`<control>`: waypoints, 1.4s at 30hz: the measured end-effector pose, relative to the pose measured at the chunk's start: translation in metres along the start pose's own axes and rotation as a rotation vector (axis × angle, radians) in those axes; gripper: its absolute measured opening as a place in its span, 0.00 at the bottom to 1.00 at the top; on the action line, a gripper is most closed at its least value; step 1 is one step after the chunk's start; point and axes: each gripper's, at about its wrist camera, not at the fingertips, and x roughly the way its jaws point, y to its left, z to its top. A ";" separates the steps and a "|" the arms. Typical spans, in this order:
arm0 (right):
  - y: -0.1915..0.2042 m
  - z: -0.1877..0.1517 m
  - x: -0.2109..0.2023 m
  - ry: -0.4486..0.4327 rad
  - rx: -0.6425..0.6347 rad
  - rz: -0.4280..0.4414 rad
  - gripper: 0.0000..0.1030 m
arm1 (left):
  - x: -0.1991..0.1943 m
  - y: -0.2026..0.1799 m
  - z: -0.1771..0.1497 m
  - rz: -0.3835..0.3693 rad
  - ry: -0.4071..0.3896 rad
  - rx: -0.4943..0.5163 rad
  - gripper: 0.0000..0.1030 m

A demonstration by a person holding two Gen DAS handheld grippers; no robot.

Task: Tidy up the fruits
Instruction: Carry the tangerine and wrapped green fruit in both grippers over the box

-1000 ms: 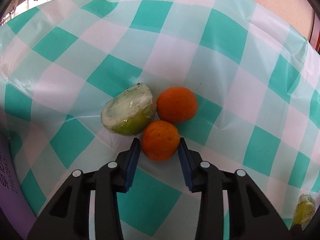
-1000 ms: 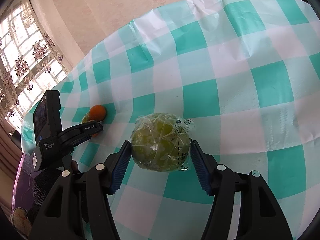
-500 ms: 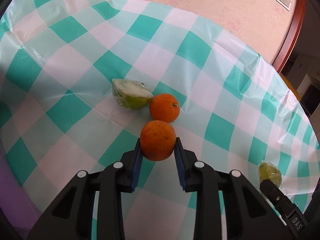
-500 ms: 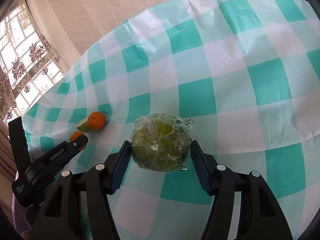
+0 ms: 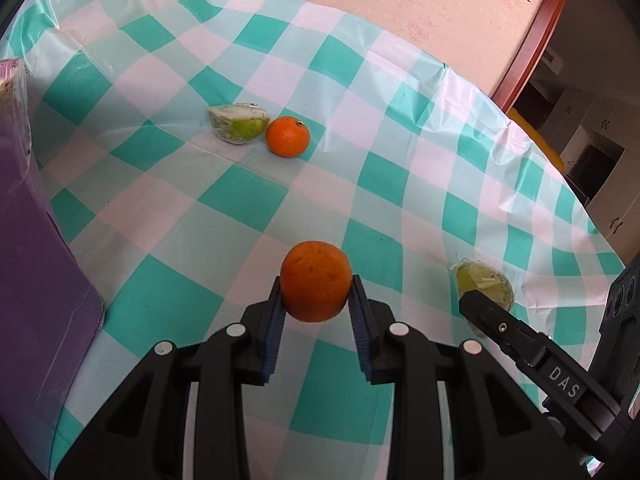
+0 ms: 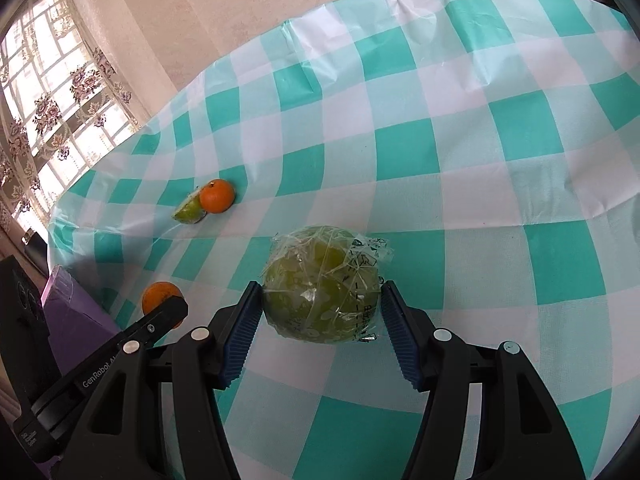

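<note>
Blue-padded fingers (image 5: 276,328) of the left claw (image 5: 316,322) are seen at the lower centre of the left wrist view, pressed against both sides of an orange (image 5: 316,281), which is pinched between them above the tabletop (image 5: 248,200). A purple box (image 5: 36,248) is seen along the left edge of that frame. At the lower right, one finger of the right claw (image 5: 520,336) is shown, with a wrapped green fruit (image 5: 484,282) just behind its tip. Farther up, in the upper-left part of the frame, a wrapped green wedge (image 5: 237,123) and a second orange (image 5: 288,137) are seen resting on the teal-and-white checked cloth, touching each other.

In the right wrist view, the wrapped green fruit (image 6: 322,284) is framed at the centre by the right claw (image 6: 322,320). The left pad is touching the plastic wrap, while the right pad is seen just beside it; whether the fruit is squeezed cannot be told. At the lower left, the held orange (image 6: 158,295) is partly hidden behind a finger of the left claw (image 6: 160,316), next to the purple box (image 6: 72,320). Farther back, at the middle left, the second orange (image 6: 217,196) and the wedge (image 6: 188,210) are seen together. A curtained window (image 6: 44,120) is seen at the upper left.
</note>
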 end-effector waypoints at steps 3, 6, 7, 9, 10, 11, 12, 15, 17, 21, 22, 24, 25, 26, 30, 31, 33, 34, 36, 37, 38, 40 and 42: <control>0.005 -0.010 -0.008 -0.001 -0.012 0.016 0.58 | -0.015 0.001 -0.017 -0.022 0.004 0.008 0.31; 0.008 -0.019 -0.015 0.003 -0.020 0.030 0.58 | -0.028 0.006 -0.029 -0.040 0.008 0.001 0.31; 0.010 -0.022 -0.016 0.008 -0.025 0.033 0.58 | -0.032 0.007 -0.032 -0.044 0.011 0.000 0.31; 0.014 -0.028 -0.019 0.019 -0.037 0.038 0.58 | -0.039 0.010 -0.039 -0.050 0.014 0.000 0.31; 0.016 -0.031 -0.020 0.024 -0.042 0.041 0.58 | -0.043 0.011 -0.042 -0.053 0.015 0.000 0.31; 0.018 -0.034 -0.022 0.030 -0.046 0.044 0.58 | -0.047 0.012 -0.046 -0.057 0.017 0.001 0.31; 0.019 -0.037 -0.023 0.037 -0.050 0.049 0.58 | -0.051 0.013 -0.049 -0.061 0.019 0.001 0.31; 0.025 -0.048 -0.027 0.060 -0.053 0.054 0.58 | -0.062 0.016 -0.060 -0.071 0.025 0.005 0.31; 0.029 -0.054 -0.031 0.060 -0.063 0.062 0.58 | -0.070 0.018 -0.067 -0.079 0.027 0.008 0.31; 0.037 -0.066 -0.041 0.052 -0.081 0.072 0.58 | -0.085 0.019 -0.080 -0.085 0.014 0.022 0.31; 0.039 -0.069 -0.042 0.055 -0.082 0.072 0.58 | -0.089 0.019 -0.082 -0.085 0.010 0.028 0.31; 0.043 -0.075 -0.046 0.056 -0.089 0.070 0.58 | -0.095 0.017 -0.087 -0.085 -0.005 0.050 0.31; 0.044 -0.078 -0.048 0.056 -0.091 0.068 0.58 | -0.099 0.015 -0.089 -0.082 -0.018 0.065 0.31; 0.046 -0.080 -0.049 0.056 -0.092 0.066 0.58 | -0.103 0.014 -0.091 -0.079 -0.031 0.078 0.31; 0.050 -0.086 -0.055 0.039 -0.092 0.058 0.58 | -0.114 0.018 -0.094 -0.108 -0.066 0.067 0.31; 0.052 -0.087 -0.058 0.025 -0.096 0.058 0.58 | -0.118 0.020 -0.095 -0.110 -0.079 0.061 0.31; 0.053 -0.089 -0.064 0.000 -0.097 0.076 0.58 | -0.126 0.023 -0.097 -0.114 -0.106 0.059 0.31; 0.055 -0.090 -0.067 -0.013 -0.100 0.091 0.58 | -0.131 0.025 -0.098 -0.106 -0.124 0.061 0.31; 0.058 -0.092 -0.073 -0.044 -0.110 0.118 0.58 | -0.144 0.026 -0.101 -0.098 -0.162 0.072 0.31; 0.060 -0.093 -0.076 -0.060 -0.114 0.135 0.58 | -0.151 0.027 -0.102 -0.097 -0.181 0.081 0.31; 0.062 -0.094 -0.079 -0.076 -0.120 0.150 0.58 | -0.159 0.027 -0.103 -0.093 -0.202 0.091 0.31; 0.068 -0.096 -0.084 -0.099 -0.128 0.173 0.58 | -0.180 0.027 -0.104 -0.079 -0.255 0.113 0.31; 0.072 -0.097 -0.088 -0.116 -0.123 0.203 0.58 | -0.201 0.029 -0.103 -0.060 -0.313 0.126 0.31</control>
